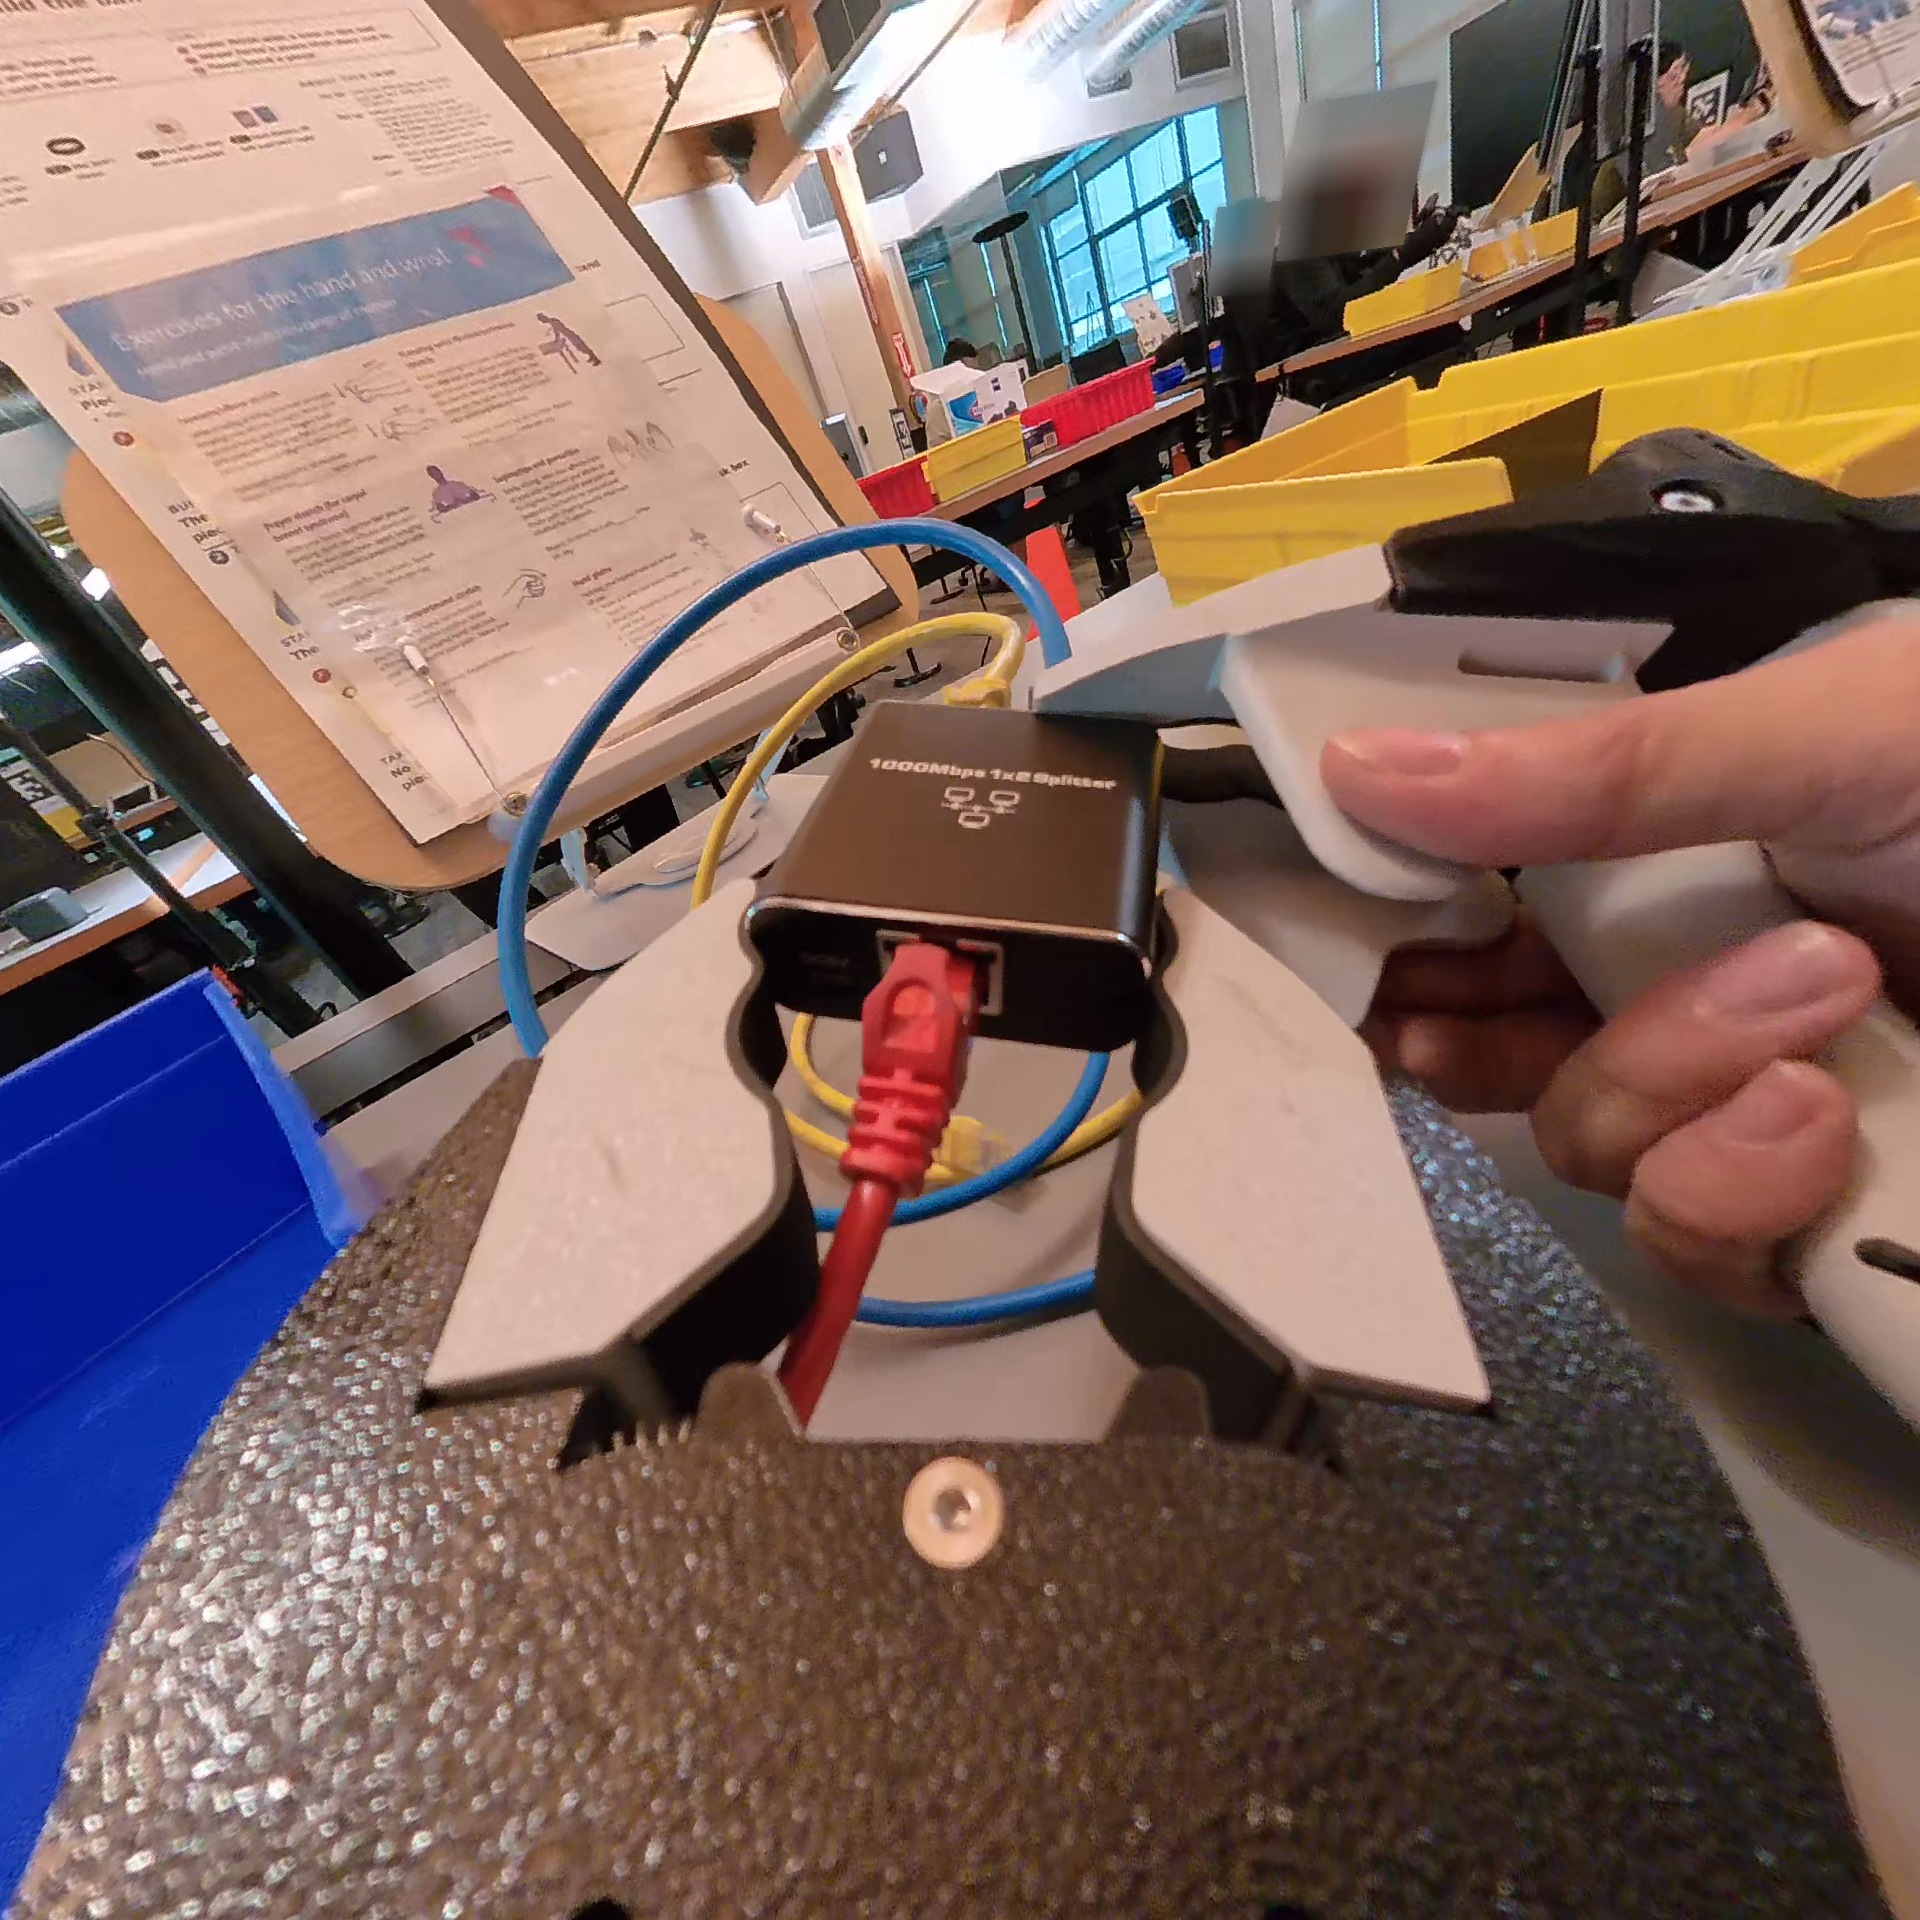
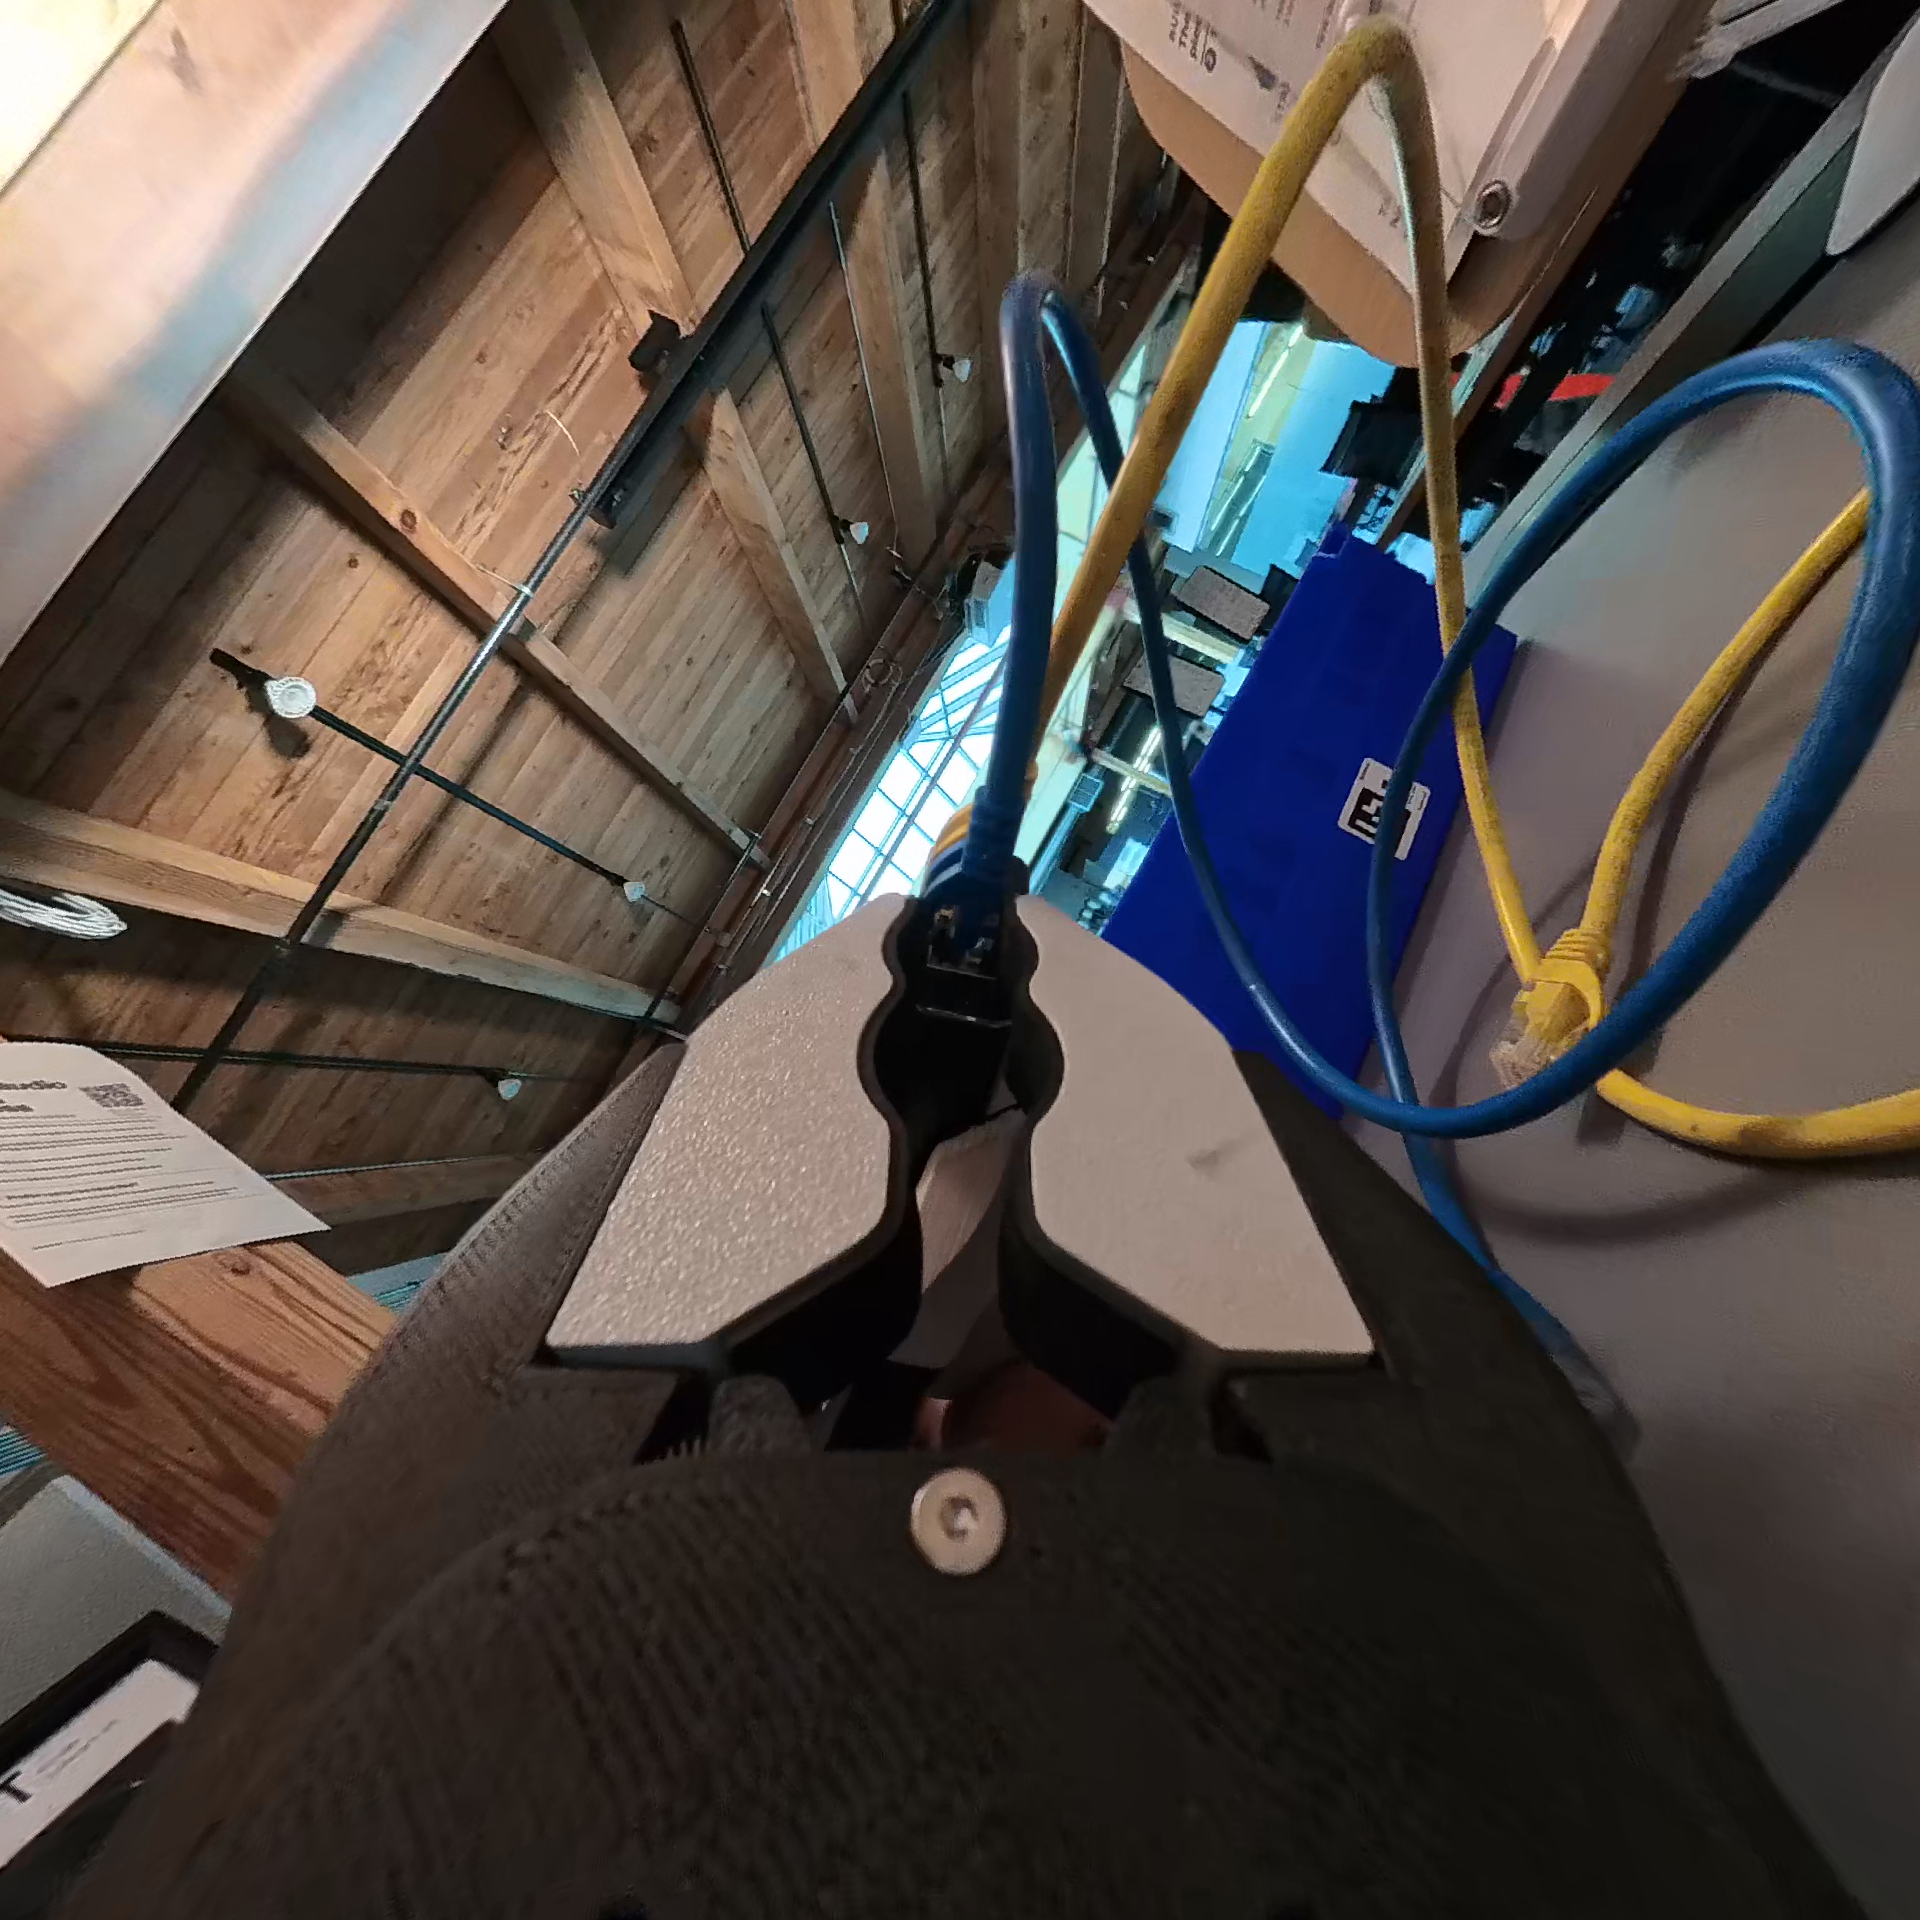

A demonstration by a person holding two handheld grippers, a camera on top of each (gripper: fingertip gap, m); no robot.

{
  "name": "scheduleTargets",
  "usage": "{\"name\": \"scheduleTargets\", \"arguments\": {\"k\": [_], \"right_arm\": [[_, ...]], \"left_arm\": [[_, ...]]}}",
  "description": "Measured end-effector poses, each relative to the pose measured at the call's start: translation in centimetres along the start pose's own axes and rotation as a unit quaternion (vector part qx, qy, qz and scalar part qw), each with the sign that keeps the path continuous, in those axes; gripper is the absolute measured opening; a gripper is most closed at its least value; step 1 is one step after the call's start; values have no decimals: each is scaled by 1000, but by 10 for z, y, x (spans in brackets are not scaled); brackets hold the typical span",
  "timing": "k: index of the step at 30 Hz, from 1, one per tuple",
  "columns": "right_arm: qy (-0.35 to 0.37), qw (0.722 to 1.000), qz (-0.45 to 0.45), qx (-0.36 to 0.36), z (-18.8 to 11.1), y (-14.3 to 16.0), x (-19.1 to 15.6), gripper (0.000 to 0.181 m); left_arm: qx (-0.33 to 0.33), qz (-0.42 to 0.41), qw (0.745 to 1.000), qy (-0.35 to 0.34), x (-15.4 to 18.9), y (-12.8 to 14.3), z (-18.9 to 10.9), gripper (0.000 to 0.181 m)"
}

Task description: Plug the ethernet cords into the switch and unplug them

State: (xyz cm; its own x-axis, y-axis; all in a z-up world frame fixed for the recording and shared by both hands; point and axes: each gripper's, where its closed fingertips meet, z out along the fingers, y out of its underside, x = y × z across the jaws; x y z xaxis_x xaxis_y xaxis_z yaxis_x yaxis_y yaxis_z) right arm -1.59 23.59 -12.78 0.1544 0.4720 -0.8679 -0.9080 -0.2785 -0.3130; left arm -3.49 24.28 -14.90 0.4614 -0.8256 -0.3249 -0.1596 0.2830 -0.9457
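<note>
My left gripper [image 1: 956,935] is shut on the black switch [image 1: 987,821], gripping its sides and holding it above the table. A red cord [image 1: 904,1101] is plugged into the near port. A yellow cord [image 1: 748,769] loops to the switch's far end, and its other plug [image 2: 1548,997] lies on the table. My right gripper [image 2: 961,935], seen in the left wrist view [image 1: 1122,686] at the switch's far end, is shut on the plug of the blue cord [image 2: 1023,582]. The blue cord [image 1: 582,748] arcs over the switch. The far ports are hidden.
A blue bin [image 1: 125,1195] stands at the left, also in the right wrist view [image 2: 1309,790]. Yellow bins [image 1: 1558,416] stand at the right. A tilted instruction board [image 1: 364,416] rises behind the switch. The grey table [image 2: 1714,1299] lies below.
</note>
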Motion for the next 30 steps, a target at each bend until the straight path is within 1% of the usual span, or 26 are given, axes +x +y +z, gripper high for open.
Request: {"name": "scheduleTargets", "arguments": {"k": [5,10,11,12,13,17,20,23,27,30], "right_arm": [[-3,1000,25,-1,1,0,0,12],[12,999,38,17,1,-1,5,13],[11,999,45,19,1,-1,6,14],[17,998,51,20,1,-1,8,21],[19,998,52,19,1,0,10,23],[5,999,47,20,1,-1,4,12],[4,999,48,20,1,-1,3,13],[4,998,55,17,1,1,6,17],[1,998,52,25,-1,-1,5,12],[2,998,49,26,0,-3,3,14]], "left_arm": [[2,15,1000,-8,-1,-1,-1,65],[-5,24,1000,-13,-2,1,0,65],[-6,25,1000,-15,-2,1,0,65],[-6,26,1000,-16,-2,1,-1,65],[-4,25,1000,-16,-2,1,-1,65],[-4,23,1000,-14,-2,1,-1,65],[-1,18,1000,-13,-2,0,-1,65],[-1,15,1000,-12,-2,1,-1,65],[-5,11,1000,-10,-2,2,0,65],[-3,18,1000,-10,-1,1,0,65]]}}
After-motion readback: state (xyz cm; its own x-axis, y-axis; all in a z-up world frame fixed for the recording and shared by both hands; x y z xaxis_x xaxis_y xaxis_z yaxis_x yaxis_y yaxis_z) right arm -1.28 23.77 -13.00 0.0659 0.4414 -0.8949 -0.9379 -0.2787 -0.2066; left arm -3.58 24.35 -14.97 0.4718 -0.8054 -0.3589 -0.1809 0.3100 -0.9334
